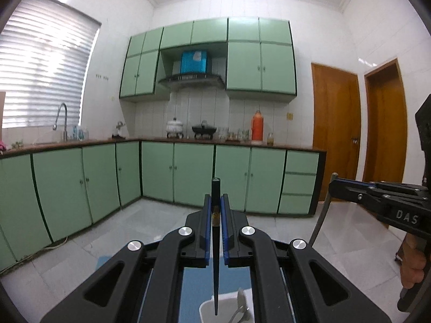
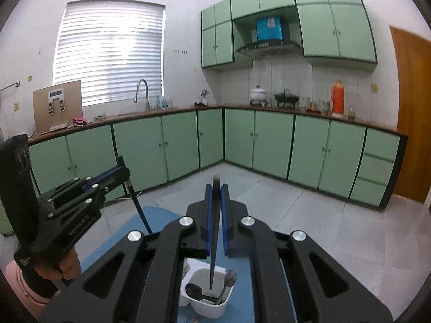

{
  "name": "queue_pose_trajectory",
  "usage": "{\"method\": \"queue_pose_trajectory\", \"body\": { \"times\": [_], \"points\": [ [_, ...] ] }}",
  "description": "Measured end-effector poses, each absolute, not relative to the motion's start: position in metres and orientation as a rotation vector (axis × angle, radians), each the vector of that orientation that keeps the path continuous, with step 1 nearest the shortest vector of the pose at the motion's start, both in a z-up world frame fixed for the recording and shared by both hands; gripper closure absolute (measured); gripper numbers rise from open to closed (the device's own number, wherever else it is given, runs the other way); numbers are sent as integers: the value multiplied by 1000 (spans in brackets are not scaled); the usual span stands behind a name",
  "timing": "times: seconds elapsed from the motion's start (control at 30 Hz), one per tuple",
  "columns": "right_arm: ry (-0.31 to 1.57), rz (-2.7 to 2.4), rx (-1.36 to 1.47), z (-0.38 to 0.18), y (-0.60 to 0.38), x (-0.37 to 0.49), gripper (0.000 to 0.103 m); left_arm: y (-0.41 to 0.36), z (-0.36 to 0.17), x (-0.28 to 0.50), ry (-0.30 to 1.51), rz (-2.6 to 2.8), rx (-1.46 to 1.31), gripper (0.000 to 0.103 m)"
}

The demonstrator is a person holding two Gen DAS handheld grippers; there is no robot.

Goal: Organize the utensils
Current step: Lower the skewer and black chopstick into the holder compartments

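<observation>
My left gripper (image 1: pixel 215 202) is shut on a dark chopstick (image 1: pixel 215 255) that hangs point down over a white utensil holder (image 1: pixel 207 308). My right gripper (image 2: pixel 215 191) is shut on a grey chopstick (image 2: pixel 214 242) whose tip hangs in the white holder (image 2: pixel 207 306), where two metal spoons (image 2: pixel 229 280) stand. The right gripper also shows in the left wrist view (image 1: pixel 332 185), its chopstick (image 1: pixel 320 215) slanting down. The left gripper shows in the right wrist view (image 2: pixel 122 171), its chopstick (image 2: pixel 138 204) angled down.
The holder stands on a blue mat (image 2: pixel 159 215). Behind are green base cabinets (image 2: pixel 269 142), a counter with a sink tap (image 2: pixel 142 91), pots (image 2: pixel 287 98) and an orange flask (image 2: pixel 338 97), grey floor tiles (image 2: pixel 336 228) and wooden doors (image 1: pixel 334 132).
</observation>
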State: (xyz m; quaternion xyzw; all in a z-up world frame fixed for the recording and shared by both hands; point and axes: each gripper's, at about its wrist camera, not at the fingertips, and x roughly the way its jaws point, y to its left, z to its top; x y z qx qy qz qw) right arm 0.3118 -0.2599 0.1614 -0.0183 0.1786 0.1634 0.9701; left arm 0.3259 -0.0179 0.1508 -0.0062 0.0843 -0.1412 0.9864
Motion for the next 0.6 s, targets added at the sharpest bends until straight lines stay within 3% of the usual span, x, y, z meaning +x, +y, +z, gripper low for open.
{"method": "queue_pose_trajectory", "body": {
  "times": [0.57, 0.6],
  "points": [
    [446, 284, 47, 96, -266, 313, 96, -4, 88, 343, 316, -257, -31, 96],
    [445, 276, 56, 95, -269, 311, 93, -2, 87, 343, 320, -253, -39, 90]
  ]
}}
